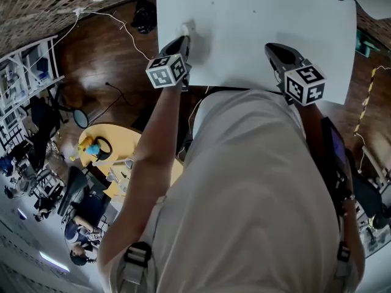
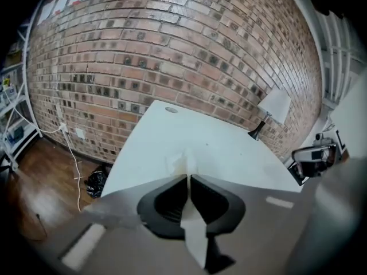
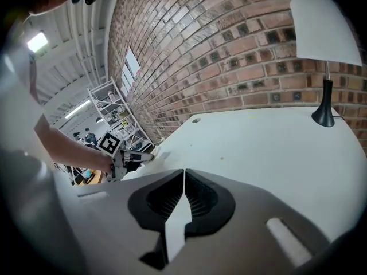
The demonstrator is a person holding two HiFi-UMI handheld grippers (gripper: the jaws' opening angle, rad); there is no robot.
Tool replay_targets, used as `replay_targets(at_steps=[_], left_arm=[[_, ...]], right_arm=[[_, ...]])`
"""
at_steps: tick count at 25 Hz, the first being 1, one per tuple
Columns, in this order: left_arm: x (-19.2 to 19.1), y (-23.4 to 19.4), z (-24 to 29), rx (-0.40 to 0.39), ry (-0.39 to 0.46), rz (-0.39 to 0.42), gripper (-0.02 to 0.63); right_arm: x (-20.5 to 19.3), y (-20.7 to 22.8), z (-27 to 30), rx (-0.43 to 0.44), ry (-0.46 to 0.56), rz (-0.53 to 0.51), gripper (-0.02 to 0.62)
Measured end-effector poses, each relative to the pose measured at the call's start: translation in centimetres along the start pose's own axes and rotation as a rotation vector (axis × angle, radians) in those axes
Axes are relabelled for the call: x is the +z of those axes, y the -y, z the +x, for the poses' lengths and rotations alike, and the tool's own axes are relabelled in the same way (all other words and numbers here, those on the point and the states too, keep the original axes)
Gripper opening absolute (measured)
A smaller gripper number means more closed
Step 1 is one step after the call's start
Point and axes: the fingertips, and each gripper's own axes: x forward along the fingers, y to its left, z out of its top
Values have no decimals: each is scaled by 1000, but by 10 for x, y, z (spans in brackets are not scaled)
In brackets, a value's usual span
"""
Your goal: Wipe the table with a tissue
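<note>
While my left gripper (image 2: pixel 188 177) has the tissue (image 2: pixel 182 164) pinched at the left edge of the white table (image 1: pixel 256 29), my right gripper (image 3: pixel 184 172) sits closed on nothing near the table's front edge.

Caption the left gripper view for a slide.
Left tool pinching a white tissue at the white table's edge, brick wall and table lamp behind.

left tool (image 2: pixel 188 178) | clamped on tissue (image 2: pixel 181 164) | over white table (image 2: pixel 172 132)
</note>
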Motion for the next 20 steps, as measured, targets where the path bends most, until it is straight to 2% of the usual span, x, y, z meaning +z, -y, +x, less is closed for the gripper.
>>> replay_targets(at_steps=[3, 8, 12, 16, 20], left_arm=[[4, -15, 8, 3, -15, 70, 25], [16, -22, 27, 9, -83, 226, 25], [16, -22, 32, 10, -117, 289, 25], [21, -18, 34, -1, -119, 314, 25], [26, -20, 42, 22, -128, 356, 25]], right_arm=[[-11, -7, 2, -34, 6, 18, 15], [-3, -8, 1, -87, 25, 56, 15], [-6, -4, -7, -123, 41, 76, 15], [-7, 0, -17, -151, 56, 90, 15], [-10, -2, -23, -162, 71, 114, 15]])
